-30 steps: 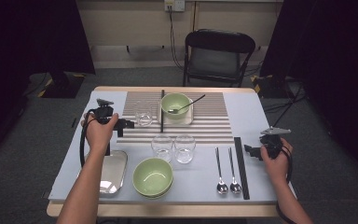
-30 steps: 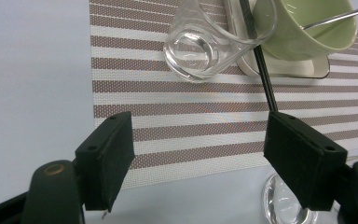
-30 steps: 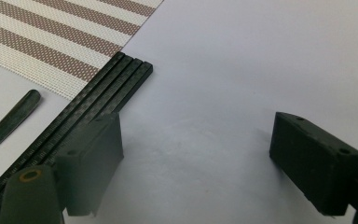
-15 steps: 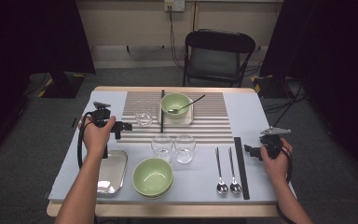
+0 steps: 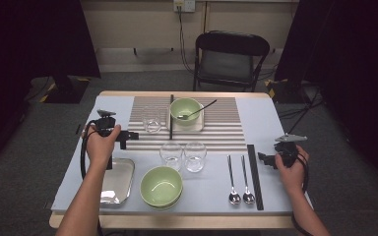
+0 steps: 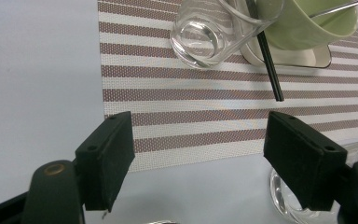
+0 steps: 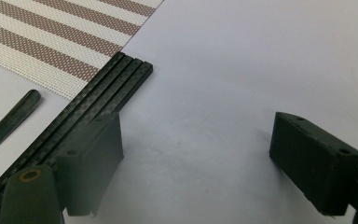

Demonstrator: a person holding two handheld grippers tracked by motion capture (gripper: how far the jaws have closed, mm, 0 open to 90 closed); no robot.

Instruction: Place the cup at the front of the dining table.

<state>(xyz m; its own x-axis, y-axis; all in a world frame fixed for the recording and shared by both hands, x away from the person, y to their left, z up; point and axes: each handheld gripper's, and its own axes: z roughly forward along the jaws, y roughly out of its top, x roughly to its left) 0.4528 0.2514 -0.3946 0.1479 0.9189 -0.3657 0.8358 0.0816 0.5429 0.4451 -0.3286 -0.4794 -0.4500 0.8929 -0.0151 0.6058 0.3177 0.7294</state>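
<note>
My left gripper [image 5: 129,136] is open and hovers over the left edge of the striped placemat [image 5: 216,130], pointing right. Ahead of its jaws in the left gripper view [image 6: 205,158] stand a clear glass [image 6: 204,33], a black chopstick [image 6: 269,63] and a green bowl [image 6: 310,23] on a white plate [image 6: 303,59]. Nothing is between the jaws. My right gripper [image 5: 265,158] is open low over the bare table at the right. Its left jaw is beside the black chopsticks [image 7: 98,100], with nothing held.
Two more glasses [image 5: 171,155] [image 5: 195,156] stand at the mat's near edge. A second green bowl [image 5: 162,185] and a metal tray [image 5: 115,179] sit at the front left. Two spoons [image 5: 232,179] lie left of the black chopsticks [image 5: 254,174]. A chair [image 5: 231,59] stands behind the table.
My left gripper has drifted slightly toward the near side of the table. The right gripper has stayed where it was.
</note>
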